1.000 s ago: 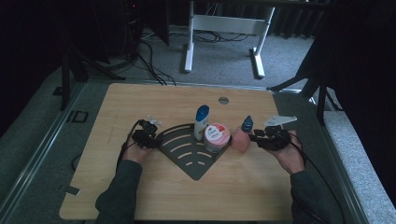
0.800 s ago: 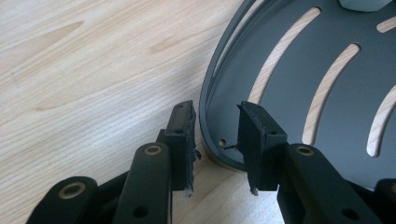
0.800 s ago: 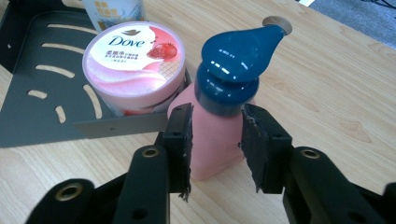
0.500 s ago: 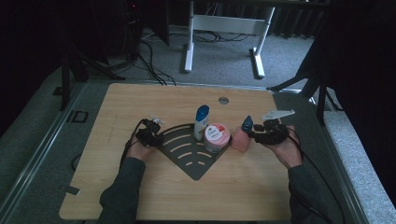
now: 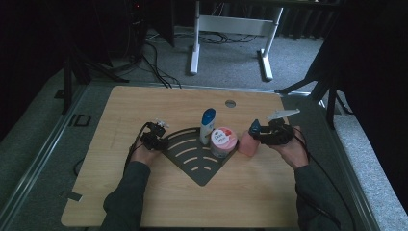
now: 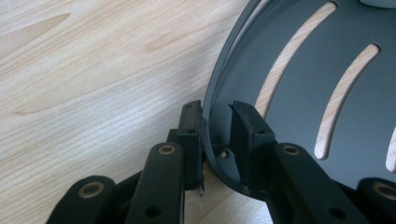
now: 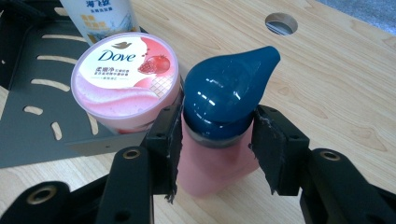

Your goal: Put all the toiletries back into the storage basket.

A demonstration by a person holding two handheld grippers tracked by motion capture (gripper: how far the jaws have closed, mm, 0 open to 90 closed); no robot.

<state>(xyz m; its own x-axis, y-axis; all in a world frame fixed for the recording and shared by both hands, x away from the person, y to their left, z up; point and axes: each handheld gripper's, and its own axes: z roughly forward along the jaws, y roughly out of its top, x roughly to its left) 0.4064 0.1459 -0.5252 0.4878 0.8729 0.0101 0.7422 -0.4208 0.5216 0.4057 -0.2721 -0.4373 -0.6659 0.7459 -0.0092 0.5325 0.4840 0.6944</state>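
While the left gripper (image 6: pixel 217 135) straddles the raised curved rim of the dark slotted rack (image 6: pixel 299 93), its jaws have just been closing: the outer pad lies against the rim's outside face, but a narrow gap shows between the inner pad and the rim, so the edge is between them without being pinched. In the high view this gripper (image 5: pixel 155 137) sits at the rack's (image 5: pixel 192 159) left corner on the wooden table (image 5: pixel 144 106).

On the other side, the right gripper (image 7: pixel 215 140) has the pink bottle (image 7: pixel 210 168) between its jaws, which have just been opening. The left pad is at the bottle's side — whether it presses I cannot tell — and the right pad stands a little clear of it, level with the base of the dark blue cap (image 7: pixel 229 93).

That bottle stands upright on the table just off the rack's right edge, close beside the pink-lidded Dove tub (image 7: pixel 126 79). The tub sits on the rack, and a white tube with a blue cap (image 5: pixel 208 126) stands upright just behind it. A round hole (image 5: pixel 230 103) shows in the table further back.
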